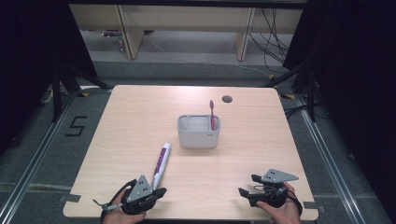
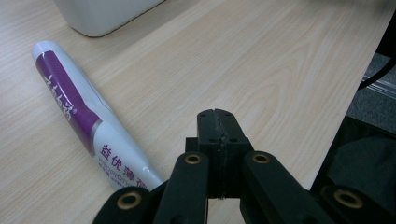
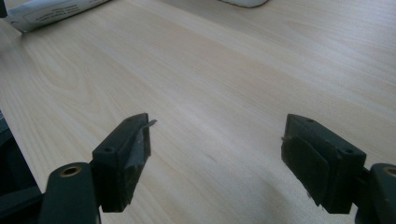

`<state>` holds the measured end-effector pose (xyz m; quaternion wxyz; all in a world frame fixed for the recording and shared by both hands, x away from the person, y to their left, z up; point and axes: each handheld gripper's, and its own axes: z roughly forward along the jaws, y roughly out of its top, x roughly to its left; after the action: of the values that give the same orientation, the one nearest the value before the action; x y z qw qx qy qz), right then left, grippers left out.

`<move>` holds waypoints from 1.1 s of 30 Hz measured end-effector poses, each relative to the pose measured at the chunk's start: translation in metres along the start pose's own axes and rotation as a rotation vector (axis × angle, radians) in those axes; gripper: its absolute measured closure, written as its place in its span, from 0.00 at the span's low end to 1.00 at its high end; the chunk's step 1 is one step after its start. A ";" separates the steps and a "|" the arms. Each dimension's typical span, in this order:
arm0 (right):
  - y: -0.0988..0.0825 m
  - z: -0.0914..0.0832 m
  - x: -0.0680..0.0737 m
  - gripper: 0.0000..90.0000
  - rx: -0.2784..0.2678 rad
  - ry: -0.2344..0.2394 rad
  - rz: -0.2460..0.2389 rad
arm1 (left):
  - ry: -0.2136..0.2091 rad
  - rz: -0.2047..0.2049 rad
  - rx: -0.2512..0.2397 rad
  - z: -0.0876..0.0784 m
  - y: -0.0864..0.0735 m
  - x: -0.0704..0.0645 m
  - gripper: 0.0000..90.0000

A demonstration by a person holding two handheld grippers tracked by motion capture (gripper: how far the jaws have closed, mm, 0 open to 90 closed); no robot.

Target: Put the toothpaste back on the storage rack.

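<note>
Two tools [image 1: 156, 192] [image 1: 247, 186], one toothpaste tube [image 1: 161, 161]

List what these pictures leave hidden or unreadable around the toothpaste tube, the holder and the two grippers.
- Toothpaste tube: its near end is hidden behind the shut left gripper in the left gripper view.
- Toothpaste tube in the high view: its print is too small to read.
- Toothbrush: its lower part is hidden by the holder wall in the high view.
- Holder in the right gripper view: cut off by the top edge beyond the open right gripper.
</note>
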<state>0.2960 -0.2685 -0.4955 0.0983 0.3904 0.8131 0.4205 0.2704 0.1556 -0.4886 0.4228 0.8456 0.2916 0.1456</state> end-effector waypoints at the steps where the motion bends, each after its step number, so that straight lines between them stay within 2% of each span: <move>1: 0.000 0.000 0.000 0.27 0.003 0.002 -0.002 | 0.001 -0.021 -0.019 0.001 0.000 -0.001 0.99; 2: 0.000 0.001 0.001 0.27 0.003 0.009 0.008 | -0.002 -0.005 0.001 0.000 0.000 0.001 0.99; 3: 0.000 0.001 0.000 0.27 0.005 0.004 -0.005 | 0.007 -0.010 -0.003 0.001 0.000 0.001 0.99; 4: 0.000 0.001 0.000 0.27 0.002 0.000 -0.004 | -0.004 -0.009 -0.004 0.001 0.000 0.002 0.99; 5: -0.001 0.002 0.001 0.27 -0.005 -0.008 -0.004 | 0.006 -0.003 0.014 0.000 0.000 0.003 0.99; 6: -0.001 0.002 0.001 0.27 -0.005 -0.005 -0.003 | 0.003 -0.022 -0.006 0.001 -0.001 0.003 0.99; 8: 0.000 0.001 0.001 0.27 0.003 -0.009 -0.004 | 0.006 -0.027 -0.002 0.001 -0.001 0.004 0.99; 9: -0.001 0.001 0.001 0.27 0.005 -0.010 -0.004 | 0.006 -0.011 0.005 0.000 -0.002 0.006 0.99; 12: 0.000 0.001 0.001 0.27 0.006 -0.009 -0.004 | 0.013 -0.026 0.013 0.000 -0.004 0.006 0.99; 15: 0.000 0.001 0.001 0.28 0.006 -0.010 -0.004 | 0.012 -0.018 0.031 -0.001 -0.005 0.008 0.99; 17: 0.000 0.001 0.001 0.28 0.007 -0.011 -0.005 | 0.013 -0.017 0.026 0.000 -0.005 0.010 0.99; 18: 0.000 0.001 0.000 0.28 0.002 -0.009 -0.015 | 0.025 -0.008 0.043 -0.001 -0.005 0.011 0.99; 21: 0.000 0.002 -0.001 0.28 0.001 -0.005 -0.023 | 0.022 -0.031 0.039 0.000 -0.007 0.012 0.99; 22: 0.000 0.002 -0.001 0.28 0.001 -0.004 -0.023 | 0.029 -0.019 0.050 0.000 -0.007 0.014 0.99; 23: 0.000 0.002 -0.001 0.28 0.001 -0.004 -0.023 | 0.024 -0.034 0.050 0.000 -0.008 0.013 0.99; 24: 0.000 0.002 0.000 0.28 0.000 -0.004 -0.023 | 0.036 -0.031 0.056 0.000 -0.008 0.014 0.99; 25: 0.000 0.002 -0.001 0.28 -0.001 -0.005 -0.025 | 0.032 -0.037 0.043 0.001 -0.009 0.014 0.99; 33: 0.000 0.002 -0.001 0.28 -0.002 -0.005 -0.024 | 0.051 -0.059 0.057 -0.004 -0.013 0.020 0.99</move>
<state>0.2972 -0.2680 -0.4967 0.1058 0.3818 0.8170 0.4190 0.2791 0.1761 -0.4963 0.3949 0.8444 0.3312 0.1460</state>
